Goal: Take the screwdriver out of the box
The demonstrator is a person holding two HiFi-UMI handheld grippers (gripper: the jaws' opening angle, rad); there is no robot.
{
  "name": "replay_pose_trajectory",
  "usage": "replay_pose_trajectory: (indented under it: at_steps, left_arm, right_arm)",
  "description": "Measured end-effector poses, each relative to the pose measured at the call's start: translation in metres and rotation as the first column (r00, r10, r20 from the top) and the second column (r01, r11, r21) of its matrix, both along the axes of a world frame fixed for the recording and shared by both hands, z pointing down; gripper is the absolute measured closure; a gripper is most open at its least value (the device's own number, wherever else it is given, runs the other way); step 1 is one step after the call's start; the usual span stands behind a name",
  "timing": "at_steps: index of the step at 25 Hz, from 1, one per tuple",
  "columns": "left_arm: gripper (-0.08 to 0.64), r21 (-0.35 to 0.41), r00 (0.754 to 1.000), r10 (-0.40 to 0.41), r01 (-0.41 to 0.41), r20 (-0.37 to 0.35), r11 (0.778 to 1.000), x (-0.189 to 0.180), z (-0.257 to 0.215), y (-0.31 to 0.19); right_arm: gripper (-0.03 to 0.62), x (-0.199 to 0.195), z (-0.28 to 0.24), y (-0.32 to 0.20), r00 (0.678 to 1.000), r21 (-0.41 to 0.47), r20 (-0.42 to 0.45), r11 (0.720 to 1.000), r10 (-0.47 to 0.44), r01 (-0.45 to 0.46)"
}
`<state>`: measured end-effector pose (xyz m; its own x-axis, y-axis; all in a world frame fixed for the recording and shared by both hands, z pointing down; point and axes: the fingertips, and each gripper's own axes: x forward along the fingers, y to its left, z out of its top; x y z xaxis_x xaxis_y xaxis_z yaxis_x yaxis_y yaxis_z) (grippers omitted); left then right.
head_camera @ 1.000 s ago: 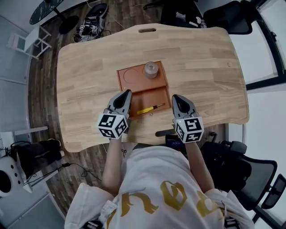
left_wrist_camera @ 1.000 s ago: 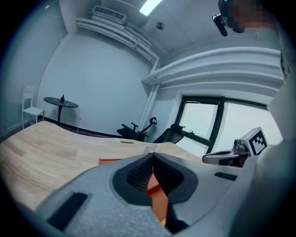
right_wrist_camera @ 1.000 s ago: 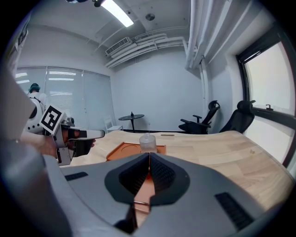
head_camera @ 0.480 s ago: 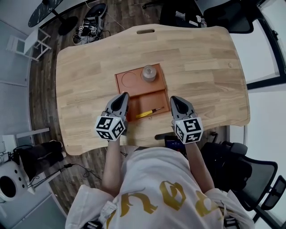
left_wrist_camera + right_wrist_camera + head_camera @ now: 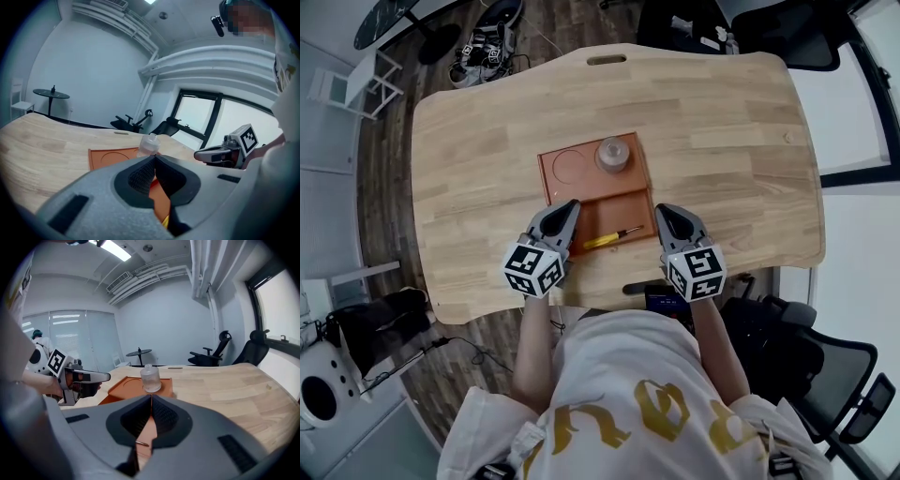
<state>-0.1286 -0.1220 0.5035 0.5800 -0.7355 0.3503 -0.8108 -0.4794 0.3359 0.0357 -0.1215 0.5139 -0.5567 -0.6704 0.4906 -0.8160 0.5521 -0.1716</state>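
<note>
- Finding the screwdriver (image 5: 607, 237) lying flat in the near compartment of the orange box (image 5: 589, 187), yellow handle toward the left gripper (image 5: 572, 206), thin shaft toward the right gripper (image 5: 660, 212)
- Hovering 1 gripper at each near corner of the box, the screwdriver lying between the 2 tips and apart from both in the head view
- Pressing the left jaws fully together, gripping nothing
- Closing the right jaws pad to pad likewise, empty, a sliver of the shaft showing below their gap
- Standing a clear bottle (image 5: 612, 155) in the far compartment, beside a round recess
- Showing black-and-white square patterns on both marker cubes (image 5: 532, 270); gold print on the shirt (image 5: 628, 403) being too warped to read
</note>
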Motion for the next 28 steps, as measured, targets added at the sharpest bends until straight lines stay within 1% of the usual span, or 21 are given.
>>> replay_pose_trajectory:
  at_steps: [3,6,11,13,16,18,22,25,28]
  left_arm:
    - [0.551,-0.017,1.0,0.027,-0.027,-0.007,0.999,0.006,0.004,-0.001]
    - [0.551,-0.041,0.998,0.058,-0.057,0.012,0.998,0.011,0.011,0.0]
    - [0.549,-0.118,0.991,0.129,-0.124,0.036,0.985,0.023,0.025,0.002]
    - [0.549,-0.152,0.98,0.188,-0.176,0.069,0.972,0.031,0.032,0.005]
    - [0.549,-0.186,0.947,0.293,-0.267,0.133,0.946,0.047,0.041,0.01]
    - [0.549,-0.207,0.932,0.334,-0.303,0.139,0.93,0.055,0.047,0.012]
    - [0.549,-0.25,0.911,0.385,-0.342,0.15,0.906,0.062,0.059,0.014]
    - [0.549,-0.289,0.885,0.437,-0.381,0.159,0.878,0.068,0.068,0.019]
    - [0.549,-0.326,0.854,0.489,-0.418,0.175,0.848,0.075,0.078,0.022]
  right_arm:
    - [0.58,-0.002,0.007,-0.001,1.0,-0.019,0.002,1.0,-0.015,0.015]
    - [0.58,-0.004,0.012,0.0,1.0,-0.037,-0.001,0.999,-0.029,0.029]
    - [0.58,-0.001,0.02,-0.001,0.999,-0.071,0.018,0.997,-0.037,0.038]
    - [0.58,0.0,0.023,0.001,0.998,-0.087,0.029,0.995,-0.051,0.053]
    - [0.58,0.002,0.028,0.003,0.998,-0.108,0.038,0.992,-0.058,0.062]
    - [0.58,0.003,0.033,0.002,0.997,-0.12,0.041,0.991,-0.06,0.065]
    - [0.58,0.002,0.041,-0.001,0.995,-0.152,0.068,0.985,-0.076,0.086]
    - [0.58,0.003,0.046,-0.004,0.994,-0.161,0.068,0.982,-0.089,0.099]
    - [0.58,0.004,0.052,-0.004,0.994,-0.175,0.073,0.98,-0.086,0.097]
